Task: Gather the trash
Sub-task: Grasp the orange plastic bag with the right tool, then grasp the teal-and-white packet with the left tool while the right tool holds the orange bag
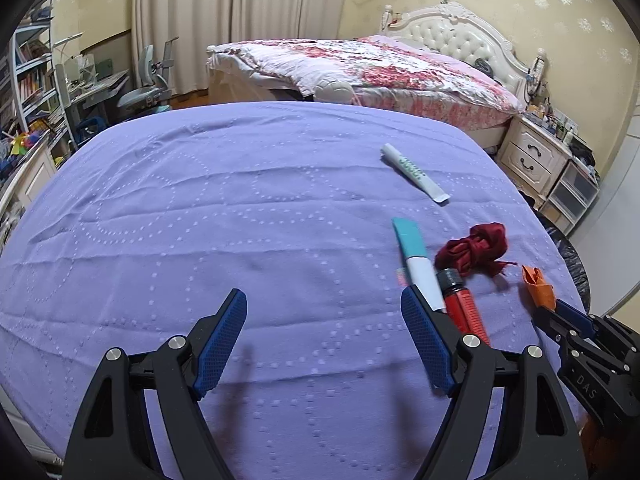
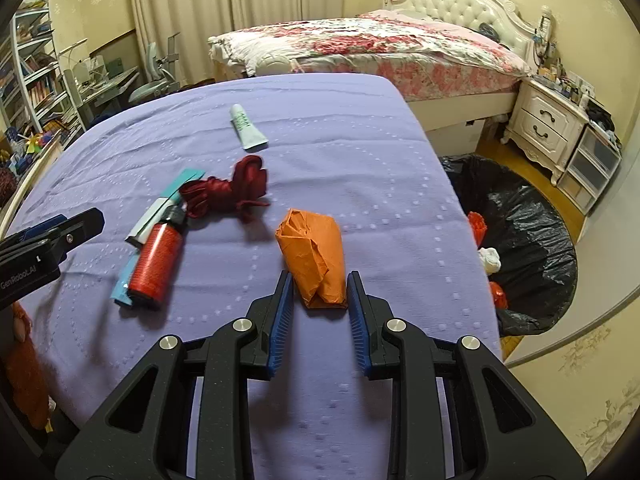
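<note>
1. Orange crumpled paper wad sits on the lavender bedspread, near the bed's right edge, its near end between the right gripper pads. Left wrist view shows the wad clamped at that claw's tip, so: clenched on the wad.
2. Left gripper is spread wide, nothing between its pads, hanging over bare bedspread left of the trash cluster.
3. Red bottle with a black cap lies left of the wad, well apart, resting on a teal-and-white tube.
4. Dark red ribbon bundle lies just beyond the bottle's cap, touching it or nearly; cannot tell which.
5. White tube with green print lies further back, apart from the rest.
6. Black trash bag sits open on the floor beside the bed's right edge; red and white scraps inside.
7. Background: floral bed with white tufted headboard, white nightstand, bookshelf on the left.
</note>
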